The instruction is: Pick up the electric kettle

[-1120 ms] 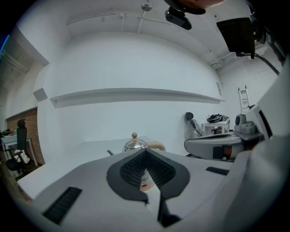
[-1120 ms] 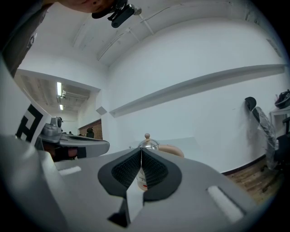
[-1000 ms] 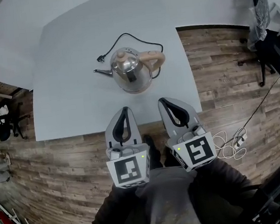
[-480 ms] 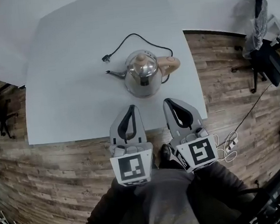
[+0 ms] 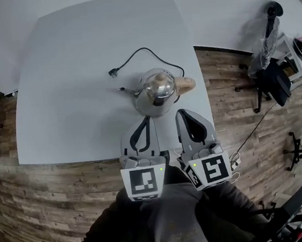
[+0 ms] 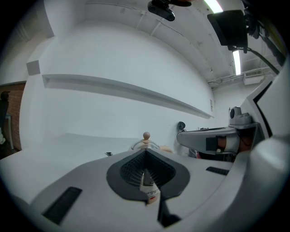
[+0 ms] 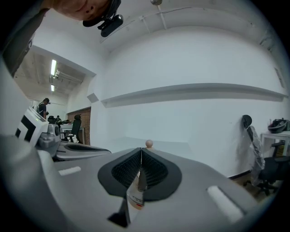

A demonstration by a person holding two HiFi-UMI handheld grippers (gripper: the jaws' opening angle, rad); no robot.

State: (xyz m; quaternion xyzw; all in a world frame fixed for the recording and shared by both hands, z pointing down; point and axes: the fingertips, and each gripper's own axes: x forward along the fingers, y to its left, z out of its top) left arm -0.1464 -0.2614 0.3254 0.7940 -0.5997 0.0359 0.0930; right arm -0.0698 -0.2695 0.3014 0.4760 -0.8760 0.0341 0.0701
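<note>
My left gripper (image 5: 146, 118) has its fingers pressed flat together with nothing between them, and my right gripper (image 5: 184, 112) is the same, fingers closed on nothing. Low in the seam of each pair sits a small white sticker with a red mark, its print too small to read. Each gripper carries a cube with black-and-white square markers facing up at me. Both sets of fingertips point toward 12 o'clock, over the near edge of the white counter (image 5: 76, 72). The electric kettle (image 5: 157, 92) stands upright on it just ahead, at about 1 o'clock from my left fingertips and 11 o'clock from my right. I cannot tell from above whether the left tips touch it. Its spout points to 9 o'clock and its beige handle (image 5: 185, 83) to 3 o'clock. The round lid knob (image 6: 146, 135) rises just above my left fingers. The black cord (image 5: 144, 50) loops behind the kettle and ends in a plug (image 5: 113, 72) at the kettle's 10 o'clock. A white cable (image 5: 234, 161) lies on the wooden floor (image 5: 62, 191) beside my right gripper, and office chairs (image 5: 269, 78) stand well off at 3 o'clock.
</note>
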